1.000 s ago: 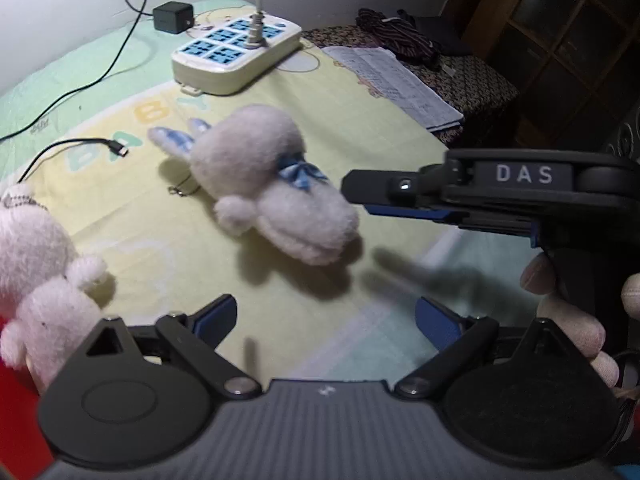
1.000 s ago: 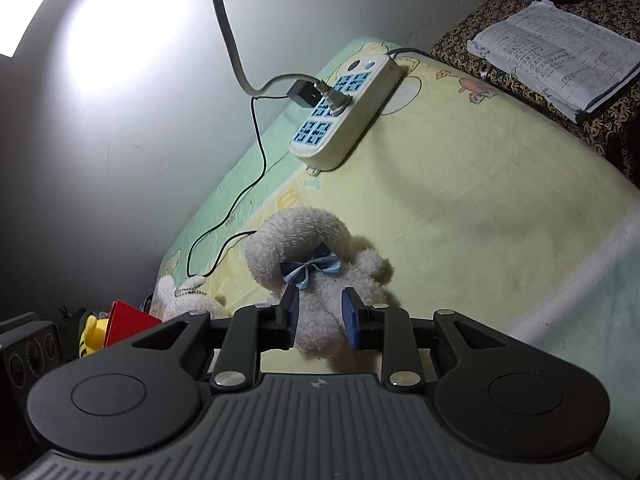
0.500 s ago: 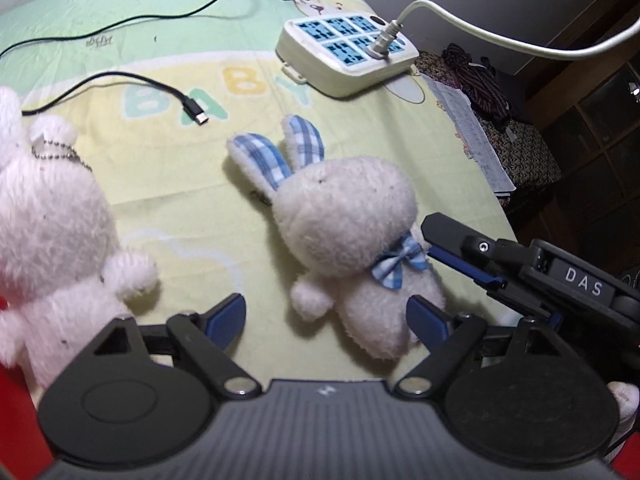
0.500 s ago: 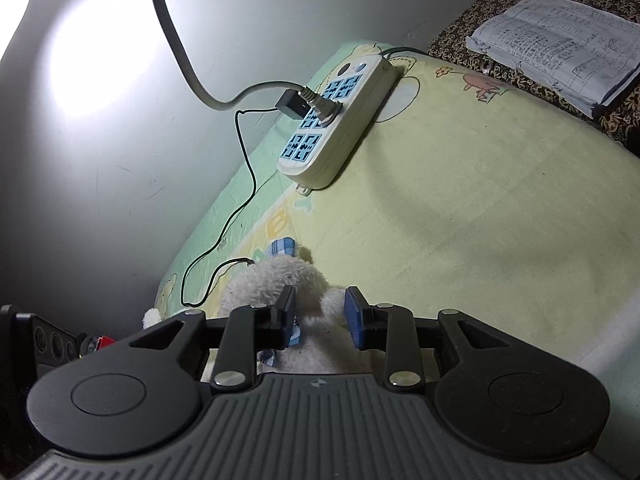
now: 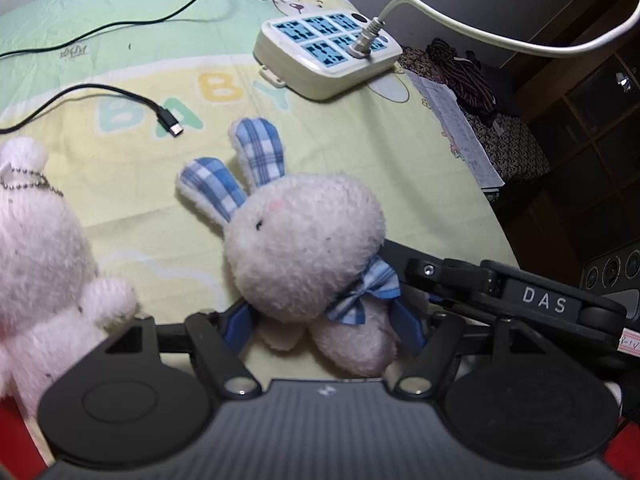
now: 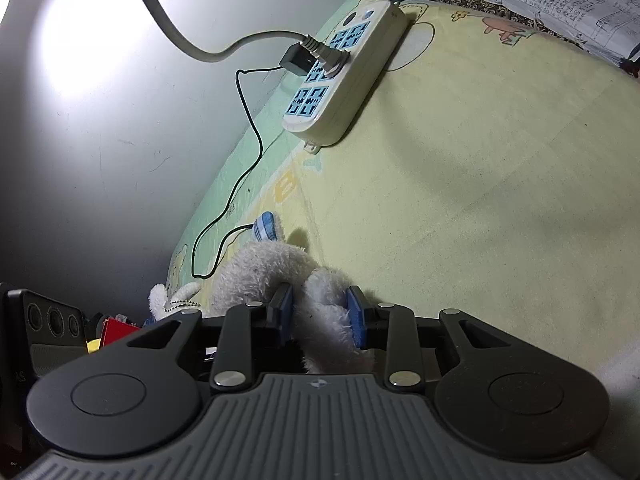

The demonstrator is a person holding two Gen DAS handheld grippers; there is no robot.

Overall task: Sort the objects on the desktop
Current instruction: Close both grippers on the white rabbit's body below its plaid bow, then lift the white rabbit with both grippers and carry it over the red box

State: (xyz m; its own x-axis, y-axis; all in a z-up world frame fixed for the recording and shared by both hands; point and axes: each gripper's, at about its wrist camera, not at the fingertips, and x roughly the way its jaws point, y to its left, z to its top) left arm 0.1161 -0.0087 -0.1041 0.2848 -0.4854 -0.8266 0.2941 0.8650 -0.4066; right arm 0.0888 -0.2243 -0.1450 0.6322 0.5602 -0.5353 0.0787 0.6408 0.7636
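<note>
- Your left gripper (image 5: 320,322) is spread wide, a blue pad on either side of the plush rabbit's (image 5: 308,248) body below its checked bow, not visibly pinching it.
- Your right gripper (image 6: 322,312) is clamped on the rabbit's white body (image 6: 324,308); the toy lies on the baby-print mat (image 5: 132,184).
- Judged from here, keep the right grasp firm, then bring the left pads in squarely on the torso, under the head, so the soft fur doesn't slip.
- Only the left view shows the second white plush (image 5: 36,264) just left of the rabbit, and the loose USB plug (image 5: 172,126) beyond the rabbit's ears.
- Farther beyond the rabbit sits the power strip (image 5: 326,56); the right view alone shows the wall (image 6: 100,120) behind it.
</note>
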